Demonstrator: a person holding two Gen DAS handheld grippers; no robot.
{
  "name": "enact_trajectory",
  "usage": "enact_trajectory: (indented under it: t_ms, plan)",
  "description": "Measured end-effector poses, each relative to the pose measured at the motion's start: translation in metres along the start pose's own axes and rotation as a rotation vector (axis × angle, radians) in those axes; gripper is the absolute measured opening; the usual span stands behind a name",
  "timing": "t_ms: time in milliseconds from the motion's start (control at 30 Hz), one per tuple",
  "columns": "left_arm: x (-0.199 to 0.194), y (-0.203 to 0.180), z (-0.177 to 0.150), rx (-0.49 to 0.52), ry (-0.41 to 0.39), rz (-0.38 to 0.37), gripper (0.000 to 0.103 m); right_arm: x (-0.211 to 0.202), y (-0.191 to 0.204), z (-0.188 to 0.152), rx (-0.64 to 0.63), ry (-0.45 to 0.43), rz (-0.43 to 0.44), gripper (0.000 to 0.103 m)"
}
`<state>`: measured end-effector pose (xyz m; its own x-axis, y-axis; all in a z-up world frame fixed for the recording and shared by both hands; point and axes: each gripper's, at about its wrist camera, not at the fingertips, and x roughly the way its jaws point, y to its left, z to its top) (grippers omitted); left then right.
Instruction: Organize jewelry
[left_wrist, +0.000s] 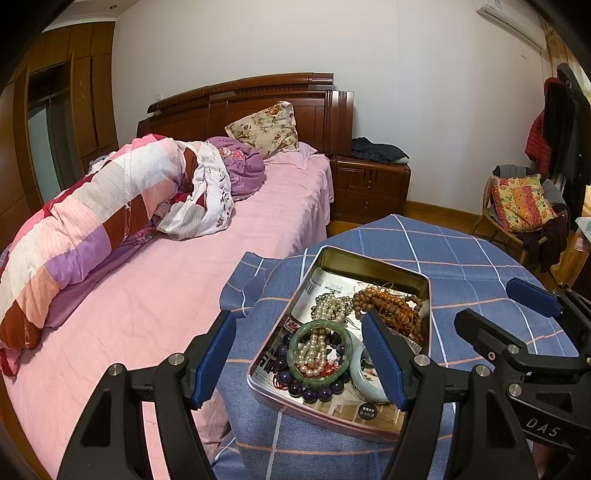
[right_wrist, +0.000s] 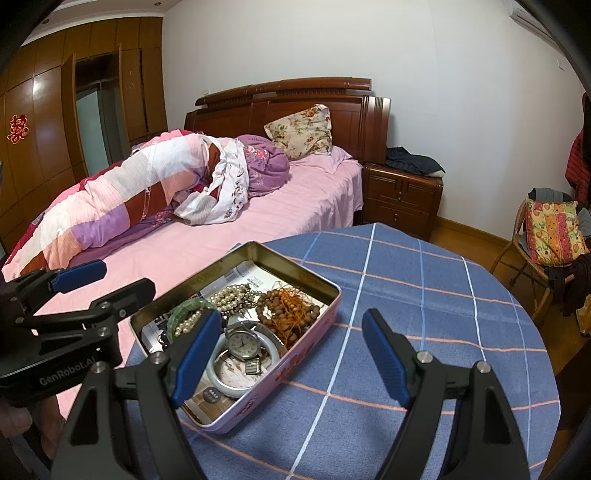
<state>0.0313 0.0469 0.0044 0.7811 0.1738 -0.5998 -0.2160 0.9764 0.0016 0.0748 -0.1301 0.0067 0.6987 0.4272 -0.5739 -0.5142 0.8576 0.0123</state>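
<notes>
Jewelry lies heaped in an open tin (right_wrist: 328, 291) on the cloth-covered bench (right_wrist: 424, 295). Both tongs, left (left_wrist: 299, 360) and right (right_wrist: 291, 360), gape wide and empty. Bead strings (right_wrist: 288, 314) look limp and tangle-prone; the stiff, slippery, breakable pale bangle (right_wrist: 236, 386) suits a rim grip.
</notes>
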Motion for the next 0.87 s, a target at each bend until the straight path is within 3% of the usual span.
enact_trajectory:
  t_ms: [467, 533, 600, 867]
  plan:
    - [0.0007, -0.0017, -0.0004, 0.012, 0.001, 0.018, 0.071, -0.0010, -0.0024, -0.0004, 0.000, 0.000, -0.002, 0.082]
    - [0.0006, -0.0010, -0.0002, 0.010, 0.000, 0.024, 0.073, -0.0010, -0.0032, -0.0002, 0.000, 0.000, -0.003, 0.082]
    - [-0.0003, -0.0025, -0.0002, 0.018, -0.013, 0.050, 0.085, -0.0008, -0.0030, -0.0004, 0.000, 0.001, -0.004, 0.082]
    - [-0.0040, -0.0086, -0.0010, 0.058, -0.037, 0.048, 0.085, 0.0006, -0.0075, -0.0020, 0.005, 0.003, -0.013, 0.083]
